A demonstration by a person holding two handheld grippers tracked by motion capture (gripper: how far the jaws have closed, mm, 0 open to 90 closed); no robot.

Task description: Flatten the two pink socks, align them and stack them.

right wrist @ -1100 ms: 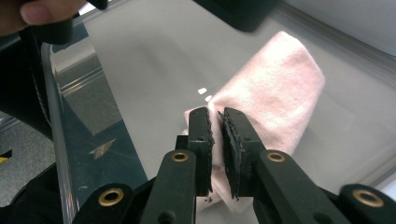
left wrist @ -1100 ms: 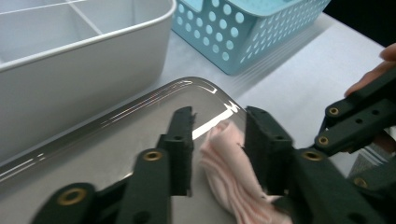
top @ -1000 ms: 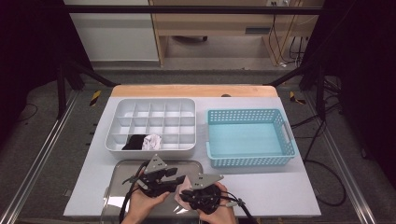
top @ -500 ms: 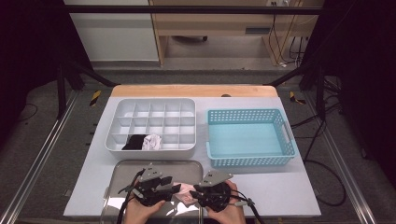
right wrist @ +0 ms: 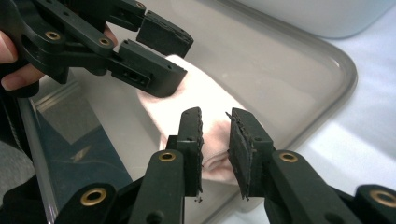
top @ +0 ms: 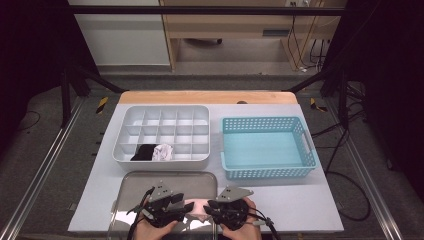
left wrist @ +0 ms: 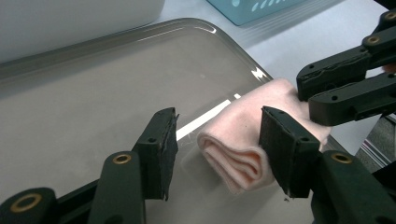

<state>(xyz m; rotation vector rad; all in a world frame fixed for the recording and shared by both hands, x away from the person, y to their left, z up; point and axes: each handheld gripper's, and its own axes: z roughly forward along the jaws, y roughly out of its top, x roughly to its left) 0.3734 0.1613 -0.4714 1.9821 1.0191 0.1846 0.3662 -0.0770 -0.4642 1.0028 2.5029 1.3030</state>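
White worktop (top: 280,210): on the tray (top: 170,177), wide left tongs (left wrist: 215,149) straddle the sock (left wrist: 243,140); right tongs (right wrist: 215,140) pinch its fold narrowly and could slip, unrolling it.

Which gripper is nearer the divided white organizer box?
Left. The left gripper sits below the organizer box, over the tray's middle; the right gripper sits off toward the box's right corner.

No text, label, brand, number or sign can be read in any of the views. No lettering is borne by the white compartmented plastic organiser (top: 162,135), the turquoise perforated plastic basket (top: 267,147) or the grey metal tray (left wrist: 116,84).
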